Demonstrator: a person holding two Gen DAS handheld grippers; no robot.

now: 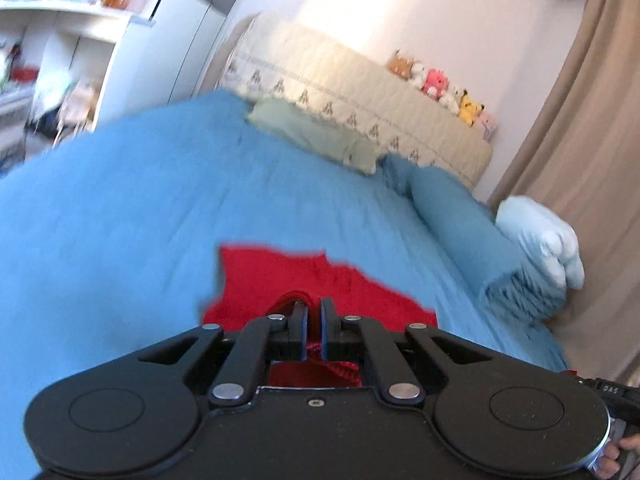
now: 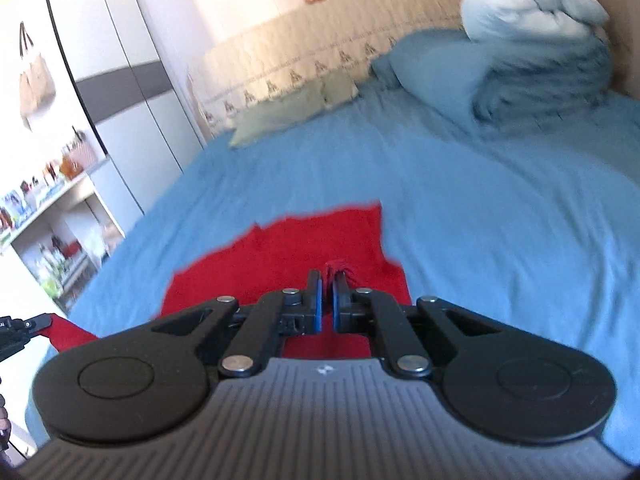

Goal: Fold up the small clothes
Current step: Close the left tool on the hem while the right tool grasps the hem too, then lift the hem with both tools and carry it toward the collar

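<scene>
A small red knitted garment [image 1: 280, 280] lies on the blue bed sheet [image 1: 120, 208]. My left gripper [image 1: 314, 308] is shut on its near edge, with red fabric pinched between the jaws. In the right wrist view the same red garment [image 2: 304, 240] spreads ahead of my right gripper [image 2: 327, 280], which is shut on a bunched fold of it. Part of the garment stretches left toward the other gripper's handle [image 2: 20, 328]. Both views are motion-blurred.
Blue pillow [image 2: 432, 64] and a rolled pale blue duvet [image 2: 532, 8] lie at the bed's far right. A green cushion [image 2: 280, 114] leans on the cream headboard [image 2: 320, 40] with plush toys on top. A wardrobe [image 2: 120, 60] and shelves [image 2: 52, 216] stand left.
</scene>
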